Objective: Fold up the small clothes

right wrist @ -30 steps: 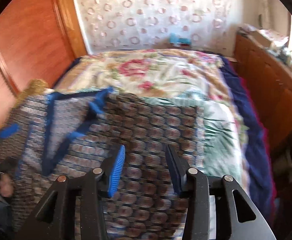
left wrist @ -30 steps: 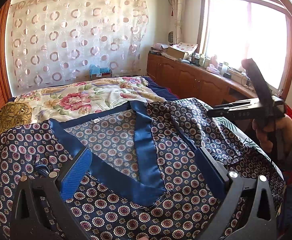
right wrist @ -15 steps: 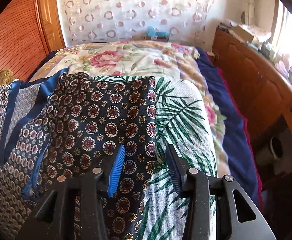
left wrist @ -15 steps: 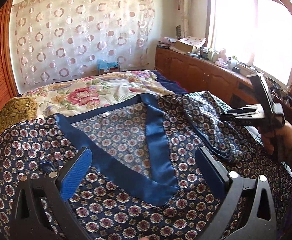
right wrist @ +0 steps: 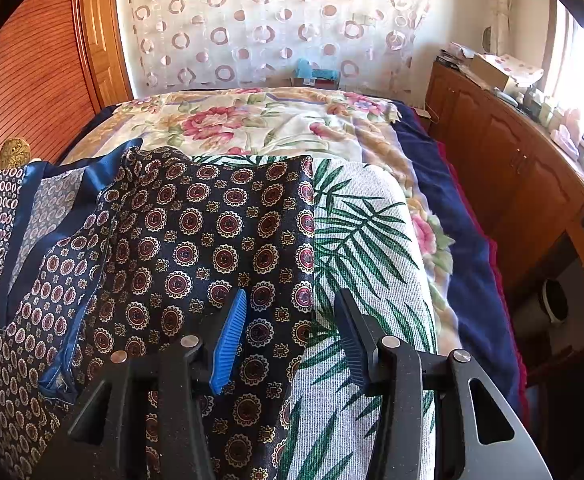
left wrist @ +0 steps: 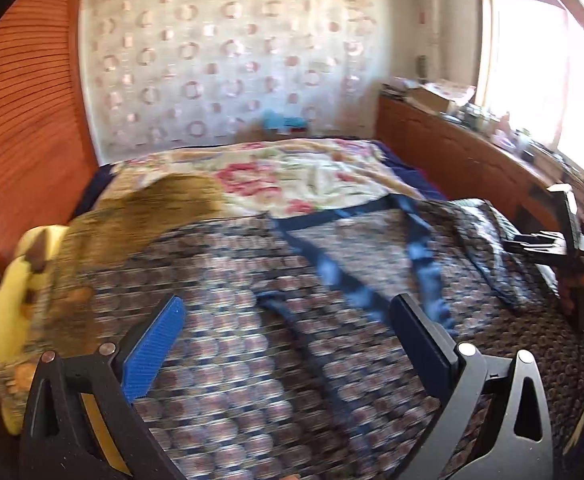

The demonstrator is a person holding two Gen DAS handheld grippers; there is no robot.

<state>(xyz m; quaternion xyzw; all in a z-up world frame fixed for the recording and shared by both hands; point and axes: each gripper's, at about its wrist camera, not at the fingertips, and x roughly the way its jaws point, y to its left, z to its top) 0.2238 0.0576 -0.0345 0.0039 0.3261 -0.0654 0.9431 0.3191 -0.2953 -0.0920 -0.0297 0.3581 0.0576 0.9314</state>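
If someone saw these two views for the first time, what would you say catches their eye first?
First the navy medallion-print garment, spread across the near end of the bed, its right edge between the open right gripper pads. Beneath it lies a white palm-leaf cloth, and beyond, the floral bedspread. In the blurred left view, the open left gripper hovers over the garment, a yellow plush toy at far left.

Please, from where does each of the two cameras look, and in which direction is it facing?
Left wrist: on the left gripper, facing down the bed over the patterned garment; fingers open, right gripper at right.
Right wrist: on the right gripper, over the garment's right edge and palm-leaf cloth; fingers open.
Shared: garment, floral bedspread, circle curtain.
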